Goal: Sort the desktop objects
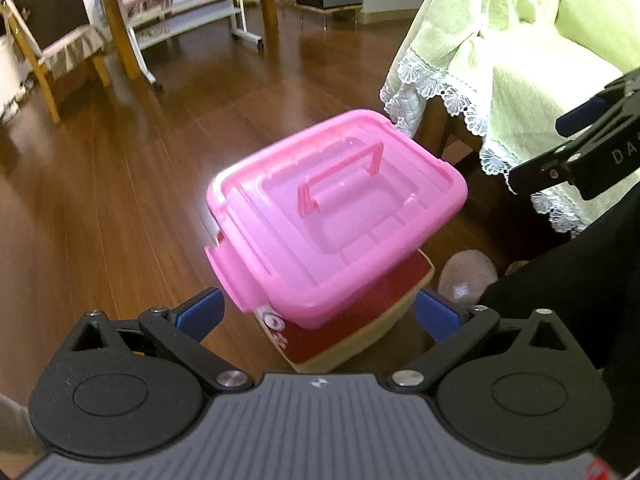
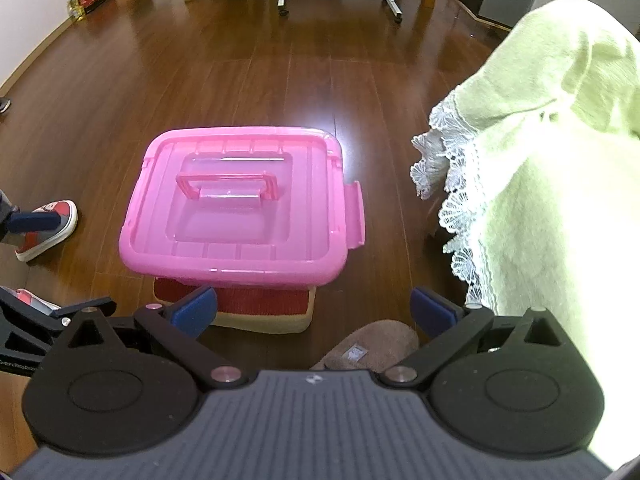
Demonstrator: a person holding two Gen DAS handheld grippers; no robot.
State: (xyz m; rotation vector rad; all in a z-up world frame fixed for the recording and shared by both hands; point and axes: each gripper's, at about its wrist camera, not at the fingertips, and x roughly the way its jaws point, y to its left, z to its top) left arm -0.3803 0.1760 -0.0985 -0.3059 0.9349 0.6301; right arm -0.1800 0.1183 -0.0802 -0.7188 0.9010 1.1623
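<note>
Left tongs [image 1: 316, 312]: spread wide, blue pads empty, held low in front of the box's latch side.
Right tongs [image 2: 314, 310]: also spread wide, nothing between the pads, near the box's long side.
Pink plastic storage box with lid [image 2: 236, 204]: closed, its carry handle [image 2: 228, 186] lying flat in the lid recess, one side latch [image 2: 356, 216] sticking outward.
Red-topped beige cushion stool [image 2: 256, 308]: directly under the box, which sits on it.
Dark wooden floor [image 2: 240, 60]: carries the stool.
Pale green cloth with white lace edge [image 2: 540, 168]: draped over furniture, just right of the box.
Brown slipper [image 2: 372, 344]: on the floor, near the stool.
Red and white shoe [image 2: 48, 228]: on the floor, left of the box.
</note>
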